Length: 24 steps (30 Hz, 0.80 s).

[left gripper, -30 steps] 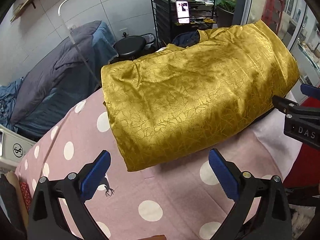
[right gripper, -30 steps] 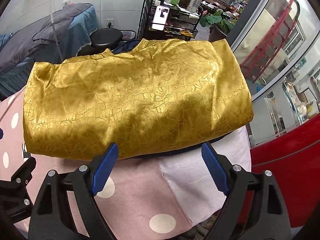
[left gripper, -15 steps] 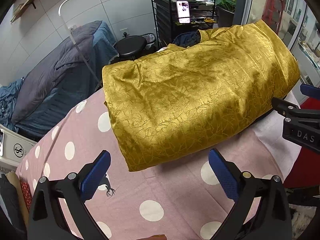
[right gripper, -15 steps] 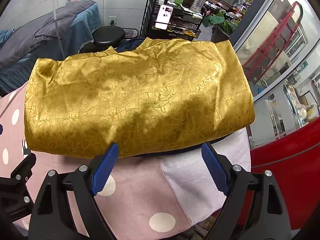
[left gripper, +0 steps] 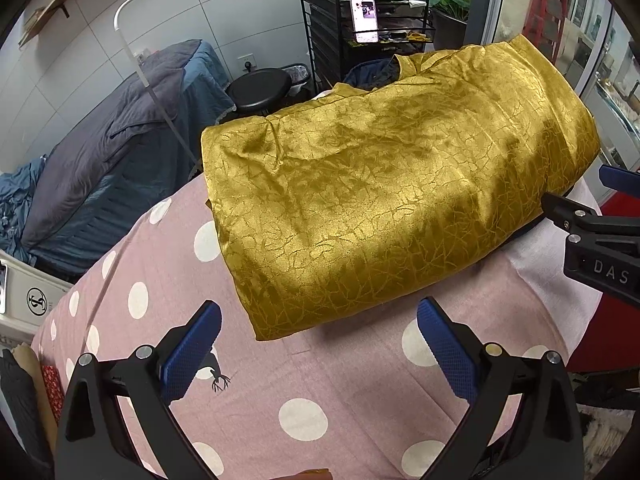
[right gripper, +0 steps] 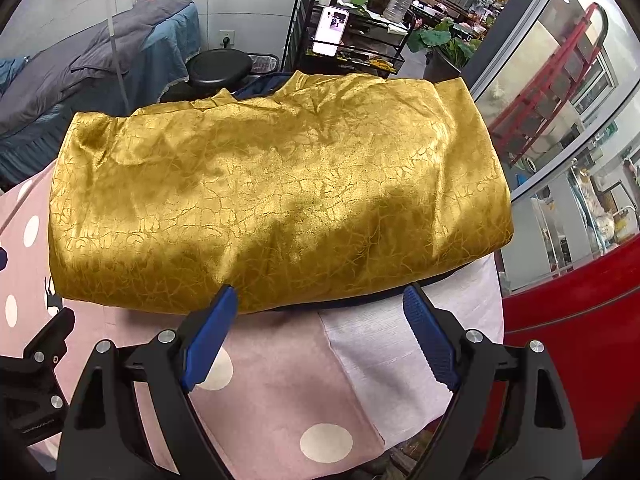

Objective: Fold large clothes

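A shiny gold patterned garment lies folded into a wide rectangle on the pink polka-dot cloth that covers the table. A dark blue garment peeks out from under its far edge. My left gripper stands open just short of the garment's near left corner, with nothing between its blue pads. My right gripper is open too, its left fingertip at the garment's near edge. Each gripper shows at the side of the other's view.
A white cloth covers the table's near right part. Behind the table stand a black stool, a black shelf cart with a phone and bottles, a bed with grey bedding and a lamp. Red panel at right.
Both grippers have drifted slightly; the garment sits a little lower and nearer in the right wrist view. The garment itself has not moved, and both grippers stay open.
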Tool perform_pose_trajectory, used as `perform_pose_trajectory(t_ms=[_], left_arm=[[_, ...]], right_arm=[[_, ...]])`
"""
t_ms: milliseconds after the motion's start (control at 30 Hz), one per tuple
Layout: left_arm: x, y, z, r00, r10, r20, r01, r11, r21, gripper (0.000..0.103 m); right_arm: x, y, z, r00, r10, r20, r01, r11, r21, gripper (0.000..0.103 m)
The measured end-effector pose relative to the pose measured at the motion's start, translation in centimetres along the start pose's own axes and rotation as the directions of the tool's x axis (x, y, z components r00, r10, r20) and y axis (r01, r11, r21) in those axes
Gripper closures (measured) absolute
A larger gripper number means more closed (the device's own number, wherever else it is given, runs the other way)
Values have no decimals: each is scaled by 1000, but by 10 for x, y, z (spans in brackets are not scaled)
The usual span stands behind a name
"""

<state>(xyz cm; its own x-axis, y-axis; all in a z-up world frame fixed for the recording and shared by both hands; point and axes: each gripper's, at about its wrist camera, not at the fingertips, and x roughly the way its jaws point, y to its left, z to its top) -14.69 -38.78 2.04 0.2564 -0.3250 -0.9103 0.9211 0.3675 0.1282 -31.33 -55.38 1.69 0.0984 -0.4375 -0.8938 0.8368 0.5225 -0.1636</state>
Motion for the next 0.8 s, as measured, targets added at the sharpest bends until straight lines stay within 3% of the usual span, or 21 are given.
perform_pose_trajectory(t_ms=[800], left_arm=[[-2, -2, 0, 1000, 0, 2, 0, 1000, 11, 7]], right_arm=[[-3, 2, -2, 1000, 1, -4, -1, 1000, -2, 19]])
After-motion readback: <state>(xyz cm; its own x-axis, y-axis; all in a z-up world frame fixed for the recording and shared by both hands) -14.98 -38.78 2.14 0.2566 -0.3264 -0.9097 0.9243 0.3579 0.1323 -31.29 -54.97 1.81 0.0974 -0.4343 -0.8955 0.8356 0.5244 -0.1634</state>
